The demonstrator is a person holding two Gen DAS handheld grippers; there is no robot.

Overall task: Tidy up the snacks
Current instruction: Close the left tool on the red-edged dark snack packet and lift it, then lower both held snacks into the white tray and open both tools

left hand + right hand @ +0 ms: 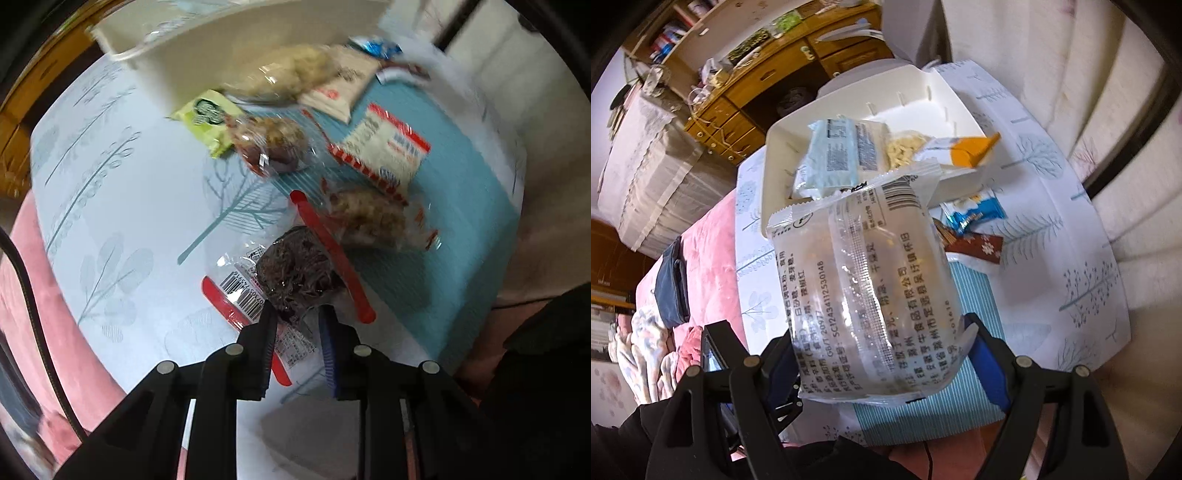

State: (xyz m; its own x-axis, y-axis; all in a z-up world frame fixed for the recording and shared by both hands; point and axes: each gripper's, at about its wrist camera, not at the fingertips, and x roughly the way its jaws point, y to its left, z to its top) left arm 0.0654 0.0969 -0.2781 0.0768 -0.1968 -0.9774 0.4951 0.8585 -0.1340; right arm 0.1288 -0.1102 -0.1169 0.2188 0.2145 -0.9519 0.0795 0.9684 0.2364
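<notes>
Both grippers hold a snack pack, ready for the white box.

The left gripper (297, 314) is pinched on a dark snack pack (295, 273), low in the frame. The right gripper (879, 354) is clamped wide on a big clear bag (864, 280) in the middle, under the white box (775, 147). Both packs look light, soft and slippery. Hold them by the middle, not the thin edge.

Bright daylight, fisheye-warped edges, motion blur, glare on wrappers

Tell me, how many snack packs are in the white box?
2: a pale blue pack on the left, an orange-tipped pack on the right. Others may hide underneath.
</notes>
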